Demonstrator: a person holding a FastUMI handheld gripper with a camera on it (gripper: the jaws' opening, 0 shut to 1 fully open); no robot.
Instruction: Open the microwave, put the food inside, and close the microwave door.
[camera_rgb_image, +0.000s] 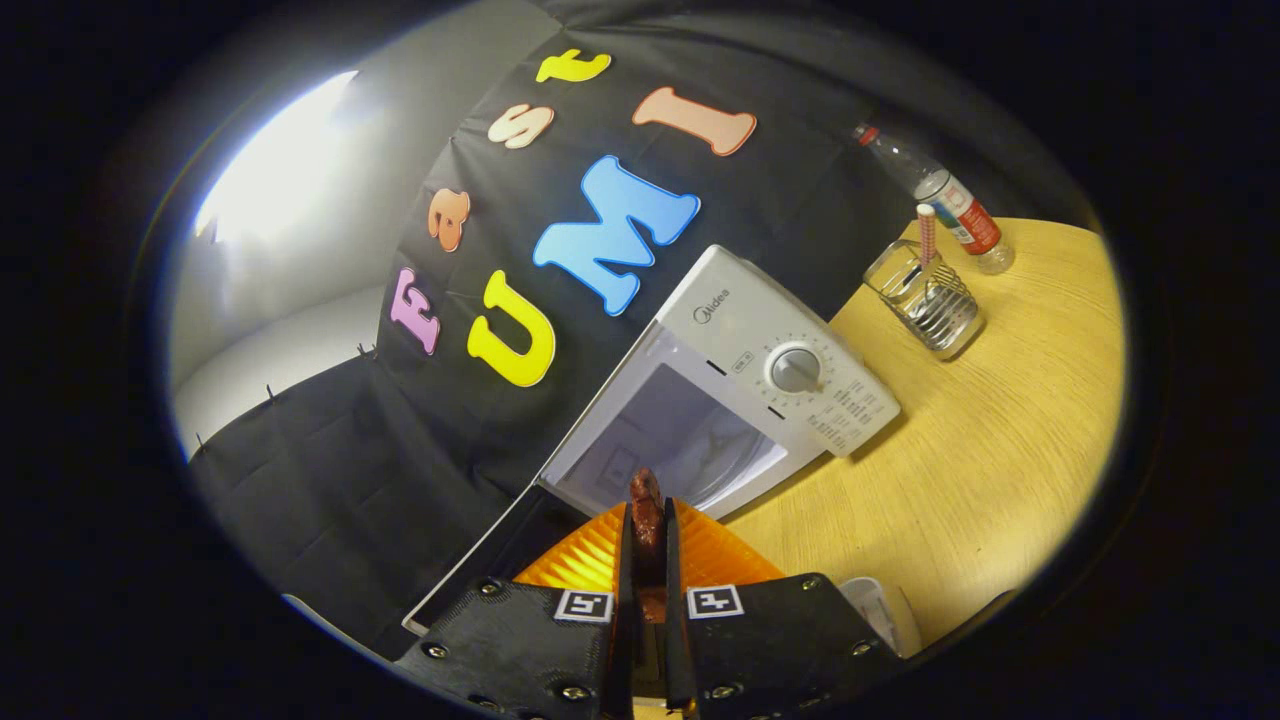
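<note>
Brown food (646, 505) sits pinched in the nearly closed gripper (647, 530), both fingers pressing it, just before the open white microwave (745, 330) on the worktop (1000, 430).

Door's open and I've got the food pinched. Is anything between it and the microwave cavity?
Nothing visible. The gripper is shut on the food, and the open microwave cavity lies straight ahead, its door swung aside.

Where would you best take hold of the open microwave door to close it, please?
With the claw shut on the food, it can't grip yet. Afterwards, likely the door's free edge, farthest from the cavity, approached from its outer face: it stands swung wide open, hinged beside the cavity.
</note>
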